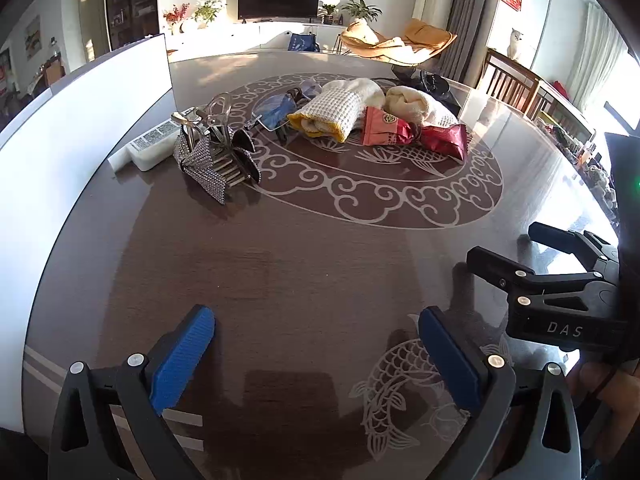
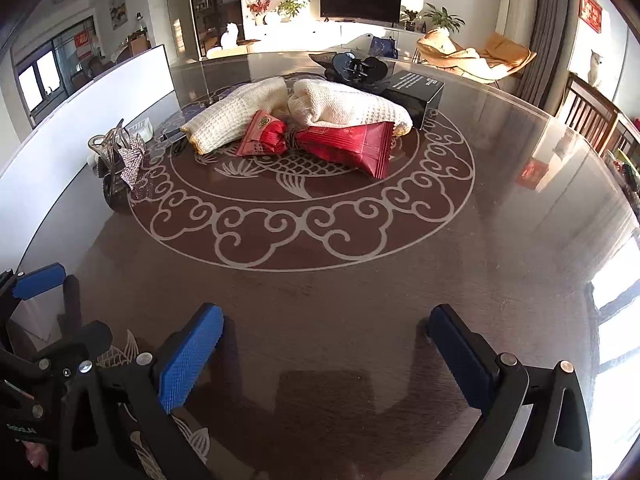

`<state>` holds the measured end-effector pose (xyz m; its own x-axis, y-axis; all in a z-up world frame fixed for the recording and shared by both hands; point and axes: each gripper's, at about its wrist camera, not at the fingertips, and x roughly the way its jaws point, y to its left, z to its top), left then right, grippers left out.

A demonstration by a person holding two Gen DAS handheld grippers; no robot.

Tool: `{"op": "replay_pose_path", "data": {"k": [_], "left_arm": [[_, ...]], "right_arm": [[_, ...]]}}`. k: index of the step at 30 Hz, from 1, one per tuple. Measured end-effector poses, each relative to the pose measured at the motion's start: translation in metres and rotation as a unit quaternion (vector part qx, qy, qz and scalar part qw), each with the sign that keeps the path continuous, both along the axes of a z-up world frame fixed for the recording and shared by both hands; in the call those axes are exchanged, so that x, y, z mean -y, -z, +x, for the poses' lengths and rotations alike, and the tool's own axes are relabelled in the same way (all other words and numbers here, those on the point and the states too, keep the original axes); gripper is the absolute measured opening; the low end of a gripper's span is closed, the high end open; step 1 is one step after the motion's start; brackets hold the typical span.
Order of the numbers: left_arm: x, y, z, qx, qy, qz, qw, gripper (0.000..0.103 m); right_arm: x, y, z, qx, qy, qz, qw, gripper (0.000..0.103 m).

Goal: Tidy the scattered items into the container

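Observation:
Scattered items lie on the patterned middle of a dark round table (image 1: 304, 264). Two rolled cream towels (image 2: 344, 106) (image 1: 340, 108) lie side by side. Red snack packets (image 2: 348, 144) (image 1: 444, 140) lie in front of them. A sparkly hair clip (image 1: 212, 156) (image 2: 134, 160) with clear claw clips stands at the left. Glasses with a blue cloth (image 1: 276, 110) lie behind it. A black claw clip (image 2: 358, 66) and a black box (image 2: 416, 94) lie at the back. My left gripper (image 1: 316, 360) is open and empty above the near table. My right gripper (image 2: 326, 360) is open and empty beside it. No container is plainly visible.
A large white board (image 1: 80, 120) (image 2: 100, 92) stands along the table's left edge. A white packet (image 1: 150, 146) lies by it. My right gripper also shows in the left wrist view (image 1: 560, 280) at the right. Wooden chairs (image 2: 592, 112) stand past the table's far right.

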<state>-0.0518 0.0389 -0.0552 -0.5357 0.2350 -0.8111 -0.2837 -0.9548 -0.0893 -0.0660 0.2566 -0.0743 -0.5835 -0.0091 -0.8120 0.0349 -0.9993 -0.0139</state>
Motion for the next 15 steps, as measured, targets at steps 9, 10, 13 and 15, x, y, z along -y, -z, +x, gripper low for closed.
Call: {"op": "replay_pose_path", "data": {"k": [9, 10, 13, 15], "left_arm": [[-0.012, 0.005, 0.002, -0.003, 0.005, -0.045, 0.9990, 0.103], [-0.012, 0.005, 0.002, -0.003, 0.005, -0.046, 0.9989, 0.103], [-0.011, 0.005, 0.002, -0.003, 0.004, -0.045, 0.9990, 0.103], [-0.012, 0.005, 0.002, -0.002, 0.001, -0.046, 0.9989, 0.103]], "right_arm": [[0.001, 0.000, 0.001, 0.000, 0.000, -0.001, 1.000, 0.103], [0.001, 0.000, 0.001, 0.000, 0.000, -0.001, 1.000, 0.103], [0.001, 0.000, 0.001, 0.000, 0.000, -0.001, 1.000, 0.103], [0.002, 0.000, 0.001, 0.000, 0.000, -0.001, 1.000, 0.103]]}}
